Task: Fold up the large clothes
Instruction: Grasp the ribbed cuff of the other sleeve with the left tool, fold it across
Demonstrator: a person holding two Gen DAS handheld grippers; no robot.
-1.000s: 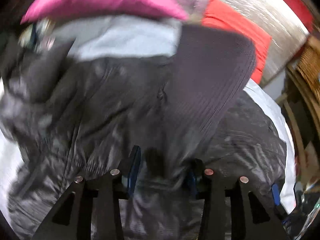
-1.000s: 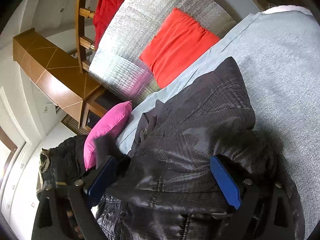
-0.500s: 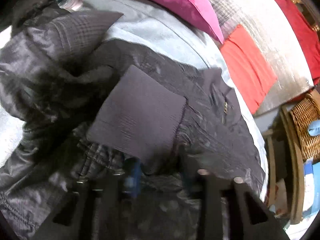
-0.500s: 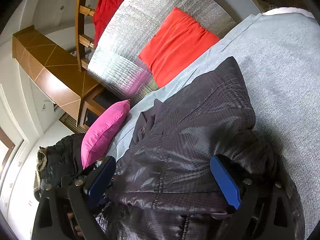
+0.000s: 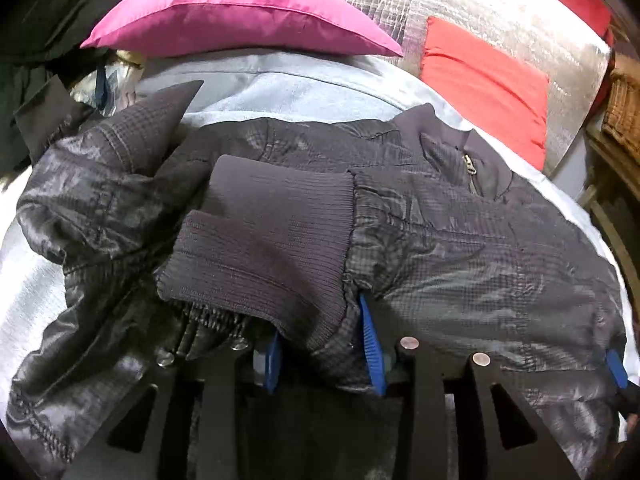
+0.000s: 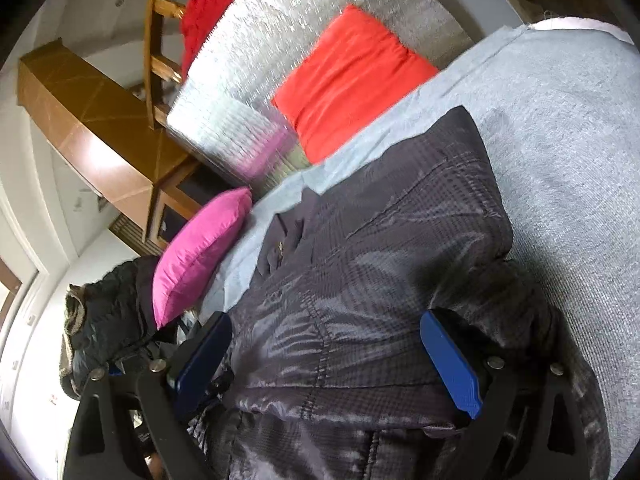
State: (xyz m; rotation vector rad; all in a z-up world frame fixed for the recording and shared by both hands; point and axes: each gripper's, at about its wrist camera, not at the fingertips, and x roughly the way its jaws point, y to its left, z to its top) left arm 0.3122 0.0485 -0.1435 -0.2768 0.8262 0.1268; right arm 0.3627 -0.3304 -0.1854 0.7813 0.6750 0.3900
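Dark shiny jacket [image 5: 460, 240] is lying spread on the grey bed cover [image 6: 560, 140], filling the middle of the bed, collar end reaching toward the pillow edge where the pink pillow [image 5: 240, 20] and red pillow [image 5: 488, 80] are sitting. Long axis is running from the hem near the tools up to the collar and zip pull [image 5: 472, 168], so it is pointing collar-first at the pillows. One sleeve is lying folded across the chest, its ribbed cuff [image 5: 264, 240] pointing toward the left side of the bed.

Left tool [image 5: 320, 352] is gripping a bunched fold of sleeve just below the cuff, blue pads [image 5: 370, 344] partly closed with fabric filling the gap. Right tool [image 6: 328, 364] is standing wide open, pads straddling the jacket body near the hem, not pinching anything that I can see.

Handling, judging by the look: padded shell is looking light but bulky, soft and floppy, no stiffness to hold a crease. Glossy fabric is probably slipping between pads, so thin single layers are risking pull-out. Better holds are looking like the ribbed cuff, hem band or seams, where the material is thicker and grippier. Padding is likely springing back after folding.
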